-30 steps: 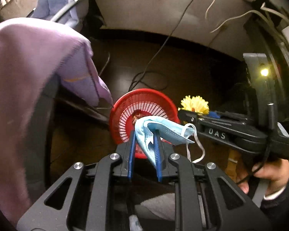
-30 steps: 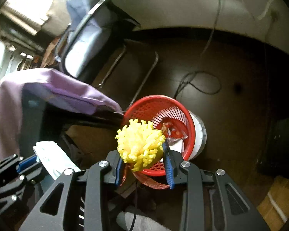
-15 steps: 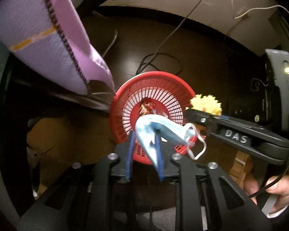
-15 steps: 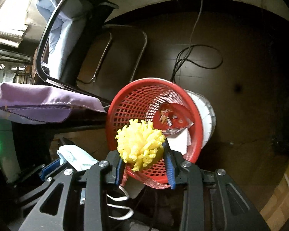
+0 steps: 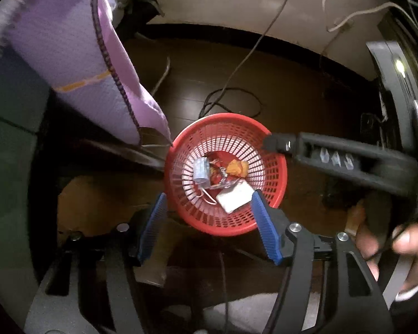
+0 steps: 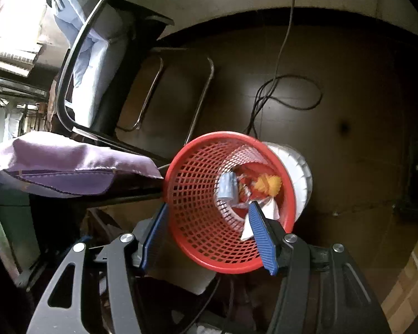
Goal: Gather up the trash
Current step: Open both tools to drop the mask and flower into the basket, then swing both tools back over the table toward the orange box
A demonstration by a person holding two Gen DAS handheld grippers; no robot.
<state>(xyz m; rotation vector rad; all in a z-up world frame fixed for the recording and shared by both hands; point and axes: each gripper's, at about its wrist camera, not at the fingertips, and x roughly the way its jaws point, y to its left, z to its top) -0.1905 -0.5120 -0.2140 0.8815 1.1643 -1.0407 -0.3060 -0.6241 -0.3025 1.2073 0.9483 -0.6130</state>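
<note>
Both grippers, left (image 5: 209,222) and right (image 6: 209,236), are opening, empty, above the basket (image 5: 276,194) so the mask (image 5: 200,171) and yellow ball (image 6: 270,185) lie inside.

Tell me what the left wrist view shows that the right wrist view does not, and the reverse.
Only the left wrist view shows the right gripper's black body reaching in from the side, and the person's hand holding it.

Only the right wrist view shows the metal-framed chair and the white ribbed base behind the red plastic mesh basket.

Both show the basket, the blue face mask and yellow pom-pom lying in it, the purple cloth, and blue-padded jaws opening with nothing held.
</note>
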